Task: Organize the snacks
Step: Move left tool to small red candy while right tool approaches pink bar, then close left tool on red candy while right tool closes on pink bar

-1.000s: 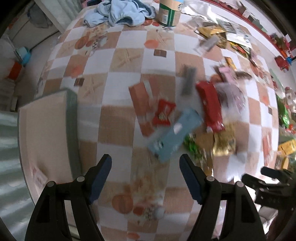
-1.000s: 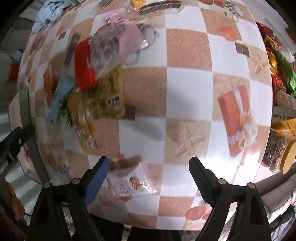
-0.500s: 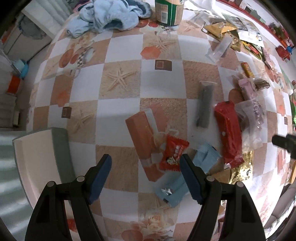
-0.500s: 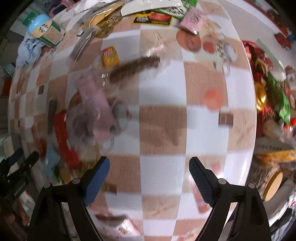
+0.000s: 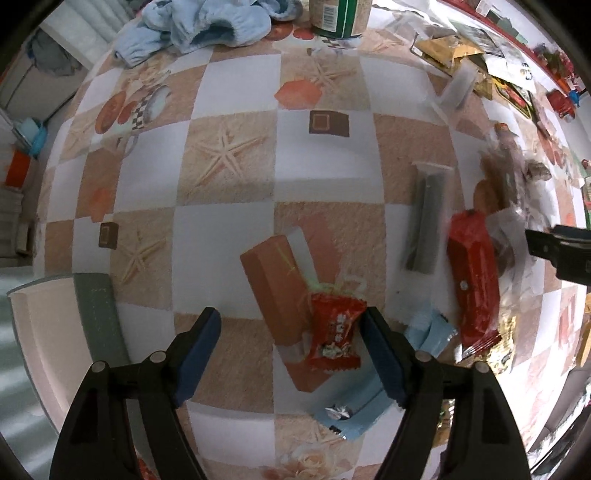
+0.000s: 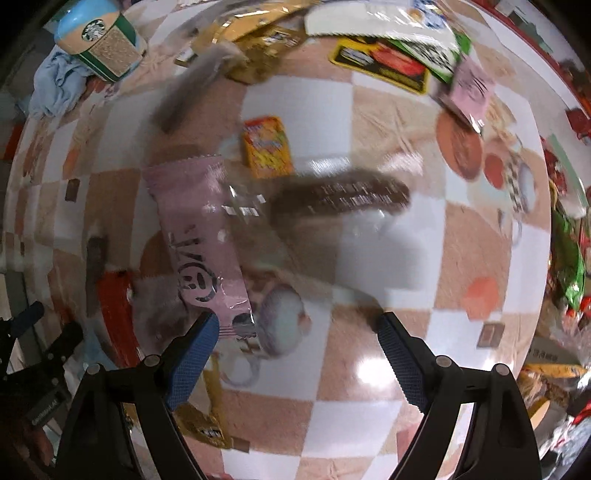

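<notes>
Left claw (image 5: 290, 334) is hovering wide open and empty over the near part of the counter (image 5: 229, 243), jaws straddling bare checkered cloth with the small red candy packet (image 5: 334, 332) sitting just inside the right jaw, so it is probably lining up on that one since it is lying loose and on top, easy to pinch. The packet is resting on a printed orange gift-box pattern in the cloth, not a real box as far as I can tell. A light blue wrapper (image 5: 364, 402) is lying partly under the right jaw, a long red pack (image 5: 471, 284) beside it toward the right edge, and a grey stick pack (image 5: 426, 221) just past that, apart from the rest. A beige tray with a green rim (image 5: 96, 314) is waiting at the near-left edge, likely the drop spot, which is why the claw is working close to it. Blue cloth (image 5: 199, 22) and a coffee cup (image 5: 340, 16) are sitting at the far edge, out of the way. Right claw (image 6: 295, 341) is also gaping wide, holding nothing, hanging over the middle of the counter; a pink wrapper (image 6: 201, 236) is reaching down to its left jaw, seemingly touching, a dark brown bar (image 6: 340, 197) and a small orange-yellow packet (image 6: 267, 146) are lying further out, blurred. More snack bags are piling along the far and right edges. Sorting is looking barely begun: snacks scattered, the visible part of the tray bare.
</notes>
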Action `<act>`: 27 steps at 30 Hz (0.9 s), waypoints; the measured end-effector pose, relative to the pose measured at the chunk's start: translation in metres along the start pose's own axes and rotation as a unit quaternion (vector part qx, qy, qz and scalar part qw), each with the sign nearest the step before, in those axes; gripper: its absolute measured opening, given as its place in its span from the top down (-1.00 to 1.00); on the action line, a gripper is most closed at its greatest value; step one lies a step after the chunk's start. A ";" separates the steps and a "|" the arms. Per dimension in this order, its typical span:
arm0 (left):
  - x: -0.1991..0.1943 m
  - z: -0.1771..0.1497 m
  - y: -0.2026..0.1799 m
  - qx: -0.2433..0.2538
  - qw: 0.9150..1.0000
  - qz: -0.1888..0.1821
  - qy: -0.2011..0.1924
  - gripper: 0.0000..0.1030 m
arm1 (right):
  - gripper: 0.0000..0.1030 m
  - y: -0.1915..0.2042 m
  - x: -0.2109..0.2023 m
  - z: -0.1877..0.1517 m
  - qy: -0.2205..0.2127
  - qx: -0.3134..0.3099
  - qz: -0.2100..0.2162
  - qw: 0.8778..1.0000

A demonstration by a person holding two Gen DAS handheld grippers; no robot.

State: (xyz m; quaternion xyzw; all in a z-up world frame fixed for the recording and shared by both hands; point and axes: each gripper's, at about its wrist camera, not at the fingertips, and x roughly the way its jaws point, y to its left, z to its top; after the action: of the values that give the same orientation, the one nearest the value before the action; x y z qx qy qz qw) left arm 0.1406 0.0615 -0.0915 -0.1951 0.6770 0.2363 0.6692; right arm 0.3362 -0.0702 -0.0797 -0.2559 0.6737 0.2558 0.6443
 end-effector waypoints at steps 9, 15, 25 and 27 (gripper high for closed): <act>0.004 0.020 -0.009 -0.011 1.000 -0.011 0.011 -0.55 | -0.59 0.033 -0.009 0.028 -0.011 -0.009 0.012 1.000; 0.001 0.005 -0.012 -0.028 0.999 -0.010 0.018 -0.53 | -0.51 0.050 -0.024 0.033 -0.025 0.016 0.062 0.998; 0.002 -0.007 -0.011 -0.038 0.999 -0.005 0.015 -0.53 | -0.52 0.039 -0.024 0.055 -0.017 0.076 0.065 0.995; 0.000 -0.010 -0.013 -0.037 0.999 -0.005 0.013 -0.53 | -0.52 0.054 -0.024 0.060 -0.022 0.070 0.057 0.996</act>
State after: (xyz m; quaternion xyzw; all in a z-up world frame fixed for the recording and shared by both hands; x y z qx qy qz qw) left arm 0.1405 0.0449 -0.0926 -0.2262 0.6753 0.2551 0.6540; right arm 0.3447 0.0103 -0.0570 -0.1660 0.6888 0.2502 0.6599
